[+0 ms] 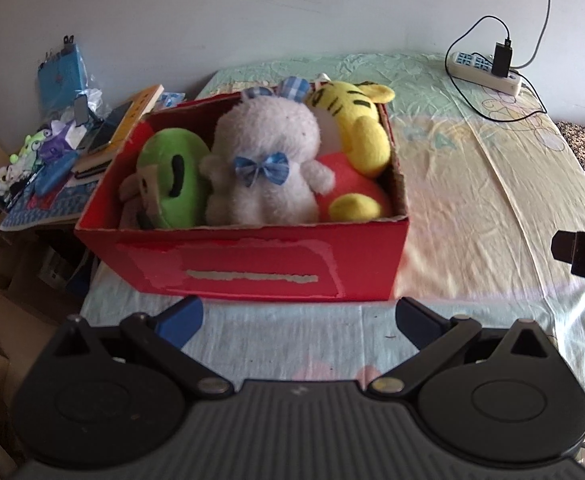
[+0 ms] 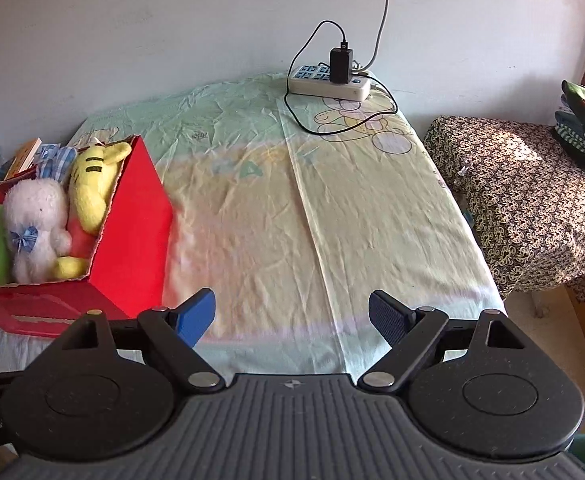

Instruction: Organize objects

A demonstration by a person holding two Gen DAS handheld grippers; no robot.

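plush toys packed in a red cardboard box (image 1: 252, 268), and both tools hang back from it with nothing in them. left tool (image 1: 298, 316) has its blue-padded fingers (image 1: 182, 320) spread wide apart over the pale green cartoon-print bedsheet (image 1: 472, 184), nose pointed at the box's near wall, close to it but not touching. right tool (image 2: 292, 314) is parted too, hovering over bare sheet with the box off to its left; its black body pokes into the left camera's right edge.

inside the box, left to right: a green round plush with a black mark (image 1: 172, 180), a white fluffy plush rabbit with a blue checked bow (image 1: 264, 172) sitting upright in the middle, and a yellow tiger plush with black stripes (image 1: 356, 120) leaning on the right wall over something orange-red. the box sits at the bed's left edge, a torn pale patch on its front face.

further out, a white power strip with a black charger plugged in (image 2: 332, 80) lies at the far end by the wall, cables looping over the sheet. beyond the box, a cluttered side surface (image 1: 52, 160) with books and small items. to the right of the bed, a brown floral-patterned cover (image 2: 532, 208).
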